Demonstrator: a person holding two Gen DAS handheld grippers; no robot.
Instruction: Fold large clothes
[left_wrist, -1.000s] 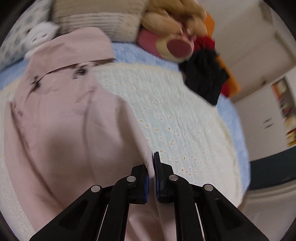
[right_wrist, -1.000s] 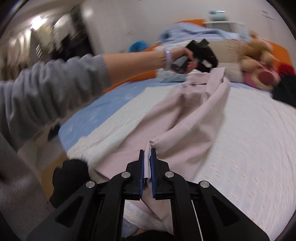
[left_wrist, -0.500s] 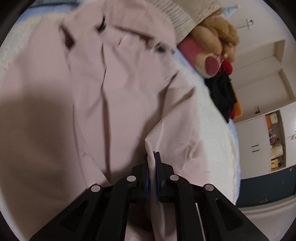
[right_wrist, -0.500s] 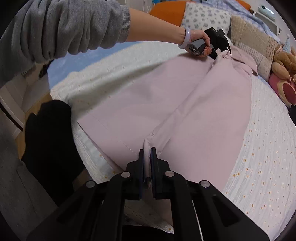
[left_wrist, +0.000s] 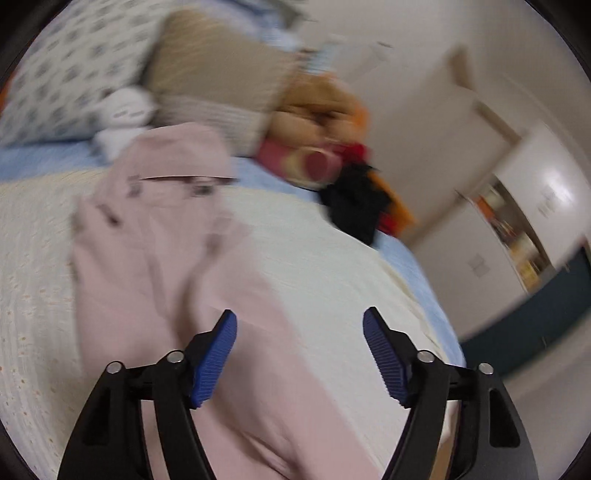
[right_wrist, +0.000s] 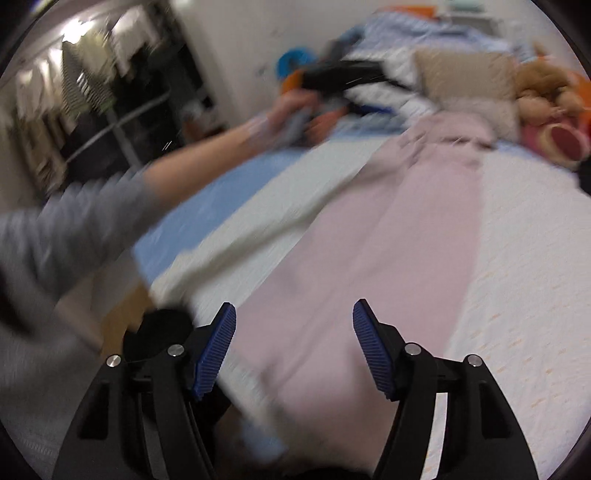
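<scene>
So both grippers have let go since a moment ago: each was pinched on an edge of the pink garment (right_wrist: 391, 236), and now the cloth lies long and flat on the bed (left_wrist: 325, 258), folded into a narrow strip running from the near edge up toward the pillows. Count-wise: one pink garment, two grippers, two pillows that I can make out (a patterned one (left_wrist: 62, 77) and a beige one (left_wrist: 218, 62)), one brown plush toy (left_wrist: 317, 107), one dark piece of clothing (left_wrist: 358, 206) off to the side. The left gripper (left_wrist: 300, 325) has its jaws opening, wide apart, nothing between the blue pads; it hangs above the garment's right edge, tilted downward. The right gripper (right_wrist: 294, 317) is the same story, jaws opening and empty over the near end of the strip. From the right wrist view you can see the person's left hand (right_wrist: 295, 110) stretched out far over the bed with a grey sleeve (right_wrist: 74, 229) pushed back. Everything is pretty blurred.
</scene>
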